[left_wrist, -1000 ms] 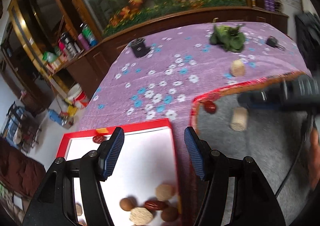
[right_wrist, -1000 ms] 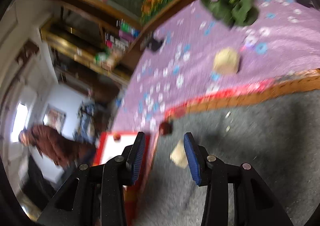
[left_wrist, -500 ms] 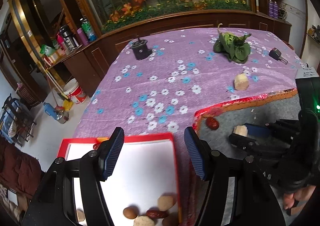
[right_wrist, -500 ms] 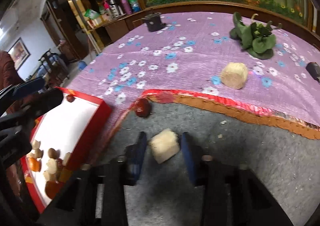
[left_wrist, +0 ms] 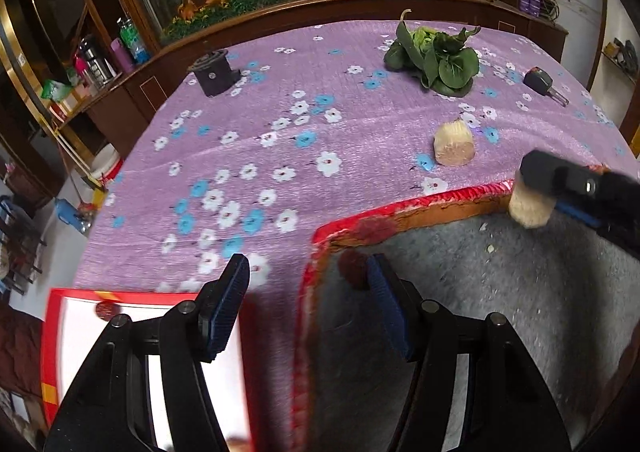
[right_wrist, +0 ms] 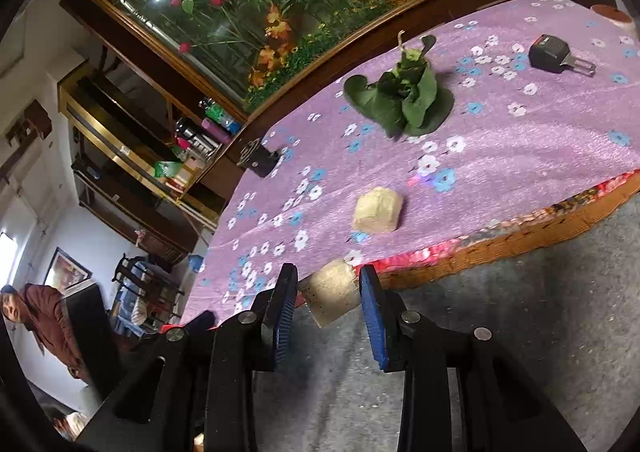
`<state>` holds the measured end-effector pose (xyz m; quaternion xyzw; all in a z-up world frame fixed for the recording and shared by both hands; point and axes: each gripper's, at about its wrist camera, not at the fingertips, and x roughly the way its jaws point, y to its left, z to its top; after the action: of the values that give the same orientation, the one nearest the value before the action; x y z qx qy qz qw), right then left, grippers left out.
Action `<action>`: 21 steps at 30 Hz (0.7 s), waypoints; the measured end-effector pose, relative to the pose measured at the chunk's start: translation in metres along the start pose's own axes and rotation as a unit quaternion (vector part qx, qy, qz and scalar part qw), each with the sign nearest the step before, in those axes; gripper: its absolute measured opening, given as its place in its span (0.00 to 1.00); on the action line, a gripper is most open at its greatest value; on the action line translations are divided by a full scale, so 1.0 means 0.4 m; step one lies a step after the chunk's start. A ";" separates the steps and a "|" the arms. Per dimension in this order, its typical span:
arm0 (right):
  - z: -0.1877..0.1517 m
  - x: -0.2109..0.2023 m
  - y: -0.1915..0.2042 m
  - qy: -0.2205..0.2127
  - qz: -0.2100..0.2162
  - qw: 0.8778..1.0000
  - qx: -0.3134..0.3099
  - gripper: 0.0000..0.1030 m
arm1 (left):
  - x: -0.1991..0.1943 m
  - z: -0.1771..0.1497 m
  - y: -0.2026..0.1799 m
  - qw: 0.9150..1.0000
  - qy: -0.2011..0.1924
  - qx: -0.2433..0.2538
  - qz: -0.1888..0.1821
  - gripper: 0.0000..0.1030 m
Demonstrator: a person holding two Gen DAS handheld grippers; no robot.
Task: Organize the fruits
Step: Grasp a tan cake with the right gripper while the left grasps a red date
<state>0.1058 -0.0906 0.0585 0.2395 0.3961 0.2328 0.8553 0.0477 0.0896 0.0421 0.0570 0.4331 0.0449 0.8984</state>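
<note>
My right gripper [right_wrist: 328, 300] is shut on a pale cut chunk [right_wrist: 332, 296] and holds it above the grey mat [right_wrist: 520, 312]; the chunk in its jaws also shows in the left wrist view [left_wrist: 530, 206]. A second pale chunk [right_wrist: 377, 211] lies on the purple cloth, seen also in the left wrist view [left_wrist: 454, 144]. My left gripper [left_wrist: 308, 310] is open and empty, over the gap between the red-rimmed white tray [left_wrist: 80, 316] and the mat. A red date [left_wrist: 354, 270] lies on the mat at its right fingertip.
A leafy green vegetable [left_wrist: 434, 58], a black key fob [left_wrist: 540, 82] and a small black pot [left_wrist: 214, 72] lie farther back on the flowered cloth. A dark red piece [left_wrist: 105, 308] sits in the tray's far corner. A wooden ledge runs behind the table.
My right gripper closed on the pale chunk and lifted it off the mat. My left gripper swung right, from over the tray toward the mat and the date.
</note>
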 end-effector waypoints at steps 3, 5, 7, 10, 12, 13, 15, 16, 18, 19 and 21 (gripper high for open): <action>-0.003 0.012 0.003 0.008 0.001 1.000 0.003 0.31 | 0.013 0.002 -0.014 1.000 -0.003 -0.004 -0.007 0.56; -0.006 0.022 0.006 0.008 -0.001 1.000 0.005 0.31 | 0.024 0.001 -0.021 1.000 0.001 -0.008 -0.016 0.50; -0.005 0.025 0.006 0.010 -0.002 1.000 0.006 0.31 | 0.040 -0.002 -0.027 1.000 0.008 -0.010 -0.024 0.38; -0.011 0.024 0.005 0.012 -0.003 1.000 0.005 0.31 | 0.060 -0.009 -0.028 0.999 0.015 -0.019 -0.042 0.19; -0.013 0.028 0.009 0.015 -0.002 1.000 0.003 0.31 | 0.060 -0.012 -0.030 0.998 0.011 -0.022 -0.051 0.16; -0.015 0.029 0.012 0.016 -0.002 1.000 0.001 0.31 | 0.056 -0.013 -0.033 0.999 0.007 -0.020 -0.049 0.15; -0.014 0.033 0.014 0.016 -0.002 1.000 -0.001 0.31 | 0.045 -0.015 -0.036 0.999 0.000 -0.018 -0.048 0.15; -0.015 0.034 0.017 0.017 -0.001 1.000 -0.004 0.31 | 0.038 -0.015 -0.035 0.999 -0.005 -0.019 -0.048 0.15; -0.015 0.031 0.022 0.014 0.004 1.000 -0.008 0.31 | 0.013 -0.019 -0.029 0.999 -0.018 -0.023 -0.045 0.15; -0.016 0.027 0.027 0.012 0.008 1.000 -0.012 0.31 | 0.002 -0.019 -0.023 0.998 -0.024 -0.026 -0.043 0.15; -0.016 0.020 0.036 0.009 0.016 1.000 -0.018 0.31 | -0.036 -0.026 -0.012 0.998 -0.042 -0.033 -0.039 0.15</action>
<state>0.1025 -0.0731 0.0590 0.2282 0.3952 0.2556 0.8523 0.0307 0.0835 0.0459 0.0126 0.3953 0.0218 0.9182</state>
